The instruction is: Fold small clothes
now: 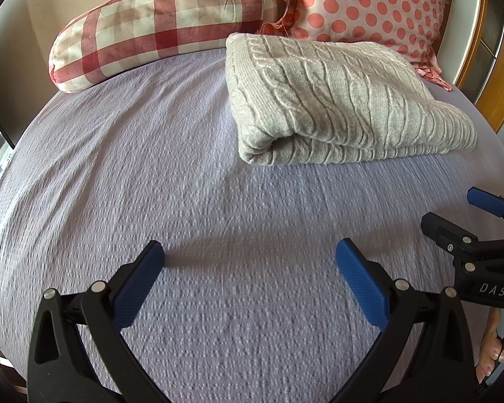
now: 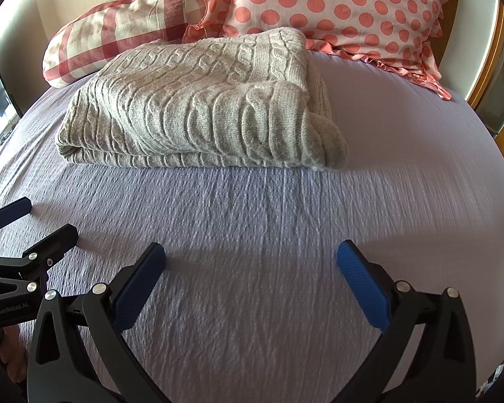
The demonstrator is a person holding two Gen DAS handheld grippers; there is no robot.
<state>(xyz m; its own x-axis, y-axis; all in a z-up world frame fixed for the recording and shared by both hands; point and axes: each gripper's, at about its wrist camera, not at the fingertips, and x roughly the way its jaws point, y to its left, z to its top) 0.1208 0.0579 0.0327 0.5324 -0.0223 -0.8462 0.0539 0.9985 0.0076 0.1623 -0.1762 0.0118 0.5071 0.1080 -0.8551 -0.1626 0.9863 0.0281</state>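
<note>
The bed (image 1: 151, 154) fills both views, covered in a pale lilac, textured sheet (image 2: 252, 221) that lies mostly flat with light creases.

At its head two pillows lean against the wall: a pink one with coral dots (image 1: 363, 3) and a frilled edge, and to its left a red-and-cream checked pillow (image 1: 158, 27). The two touch where the frill meets the checked cover. A strip of orange wood frame (image 1: 494, 77) shows at the right edge.

A grey cable-knit sweater (image 2: 198, 107) lies folded into a thick rectangle on the sheet, just in front of the pillows. Its far edge touches the dotted pillow, and its rolled fold faces the cameras. Nothing grips it.

The left tool (image 1: 250, 268) hovers low over bare sheet, well short of the sweater, its blue pads (image 1: 359, 278) spread wide with only sheet between them. The right tool (image 2: 251, 268) sits just beside it at about the same height, also spread wide and holding nothing. Each appears at the edge of the other's view, side by side and apart. Fingers (image 1: 494, 352) of the person's right hand show at the lower right edge of the left wrist view, wrapped on the handle.
</note>
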